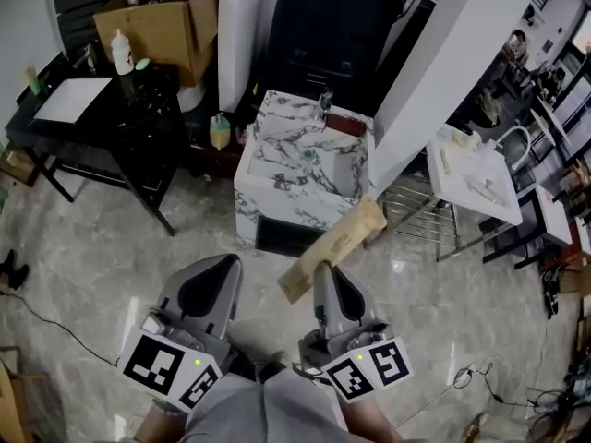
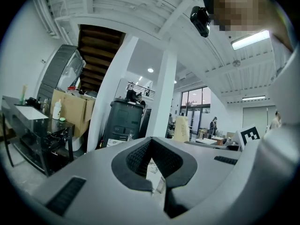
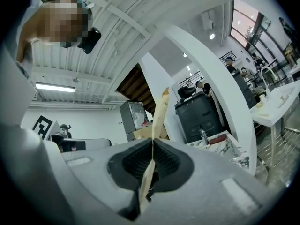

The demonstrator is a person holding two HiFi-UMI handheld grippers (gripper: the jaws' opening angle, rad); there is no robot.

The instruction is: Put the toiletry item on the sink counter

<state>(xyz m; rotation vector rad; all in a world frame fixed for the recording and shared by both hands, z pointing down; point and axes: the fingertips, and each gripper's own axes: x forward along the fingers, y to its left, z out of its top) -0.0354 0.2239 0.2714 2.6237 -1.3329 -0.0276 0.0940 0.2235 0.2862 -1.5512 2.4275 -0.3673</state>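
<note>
In the head view my right gripper (image 1: 323,268) is shut on a flat tan toiletry tube (image 1: 334,247), which slants up and to the right over the floor. The right gripper view shows that tube (image 3: 157,121) edge-on, clamped between the right gripper's (image 3: 152,142) pads. The marble sink counter (image 1: 251,169) with its faucet (image 1: 324,104) stands just beyond the tube's far end. My left gripper (image 1: 224,264) is level beside the right one, shut with nothing in it. From the left gripper (image 2: 154,161) the tube (image 2: 181,128) shows off to the right.
A black table (image 1: 138,109) with a white bottle (image 1: 121,52) stands left of the sink, a cardboard box (image 1: 166,21) behind it. A white pillar (image 1: 443,72) rises right of the sink. Farther right is a second white basin (image 1: 480,178) on a metal rack. Cables lie on the floor.
</note>
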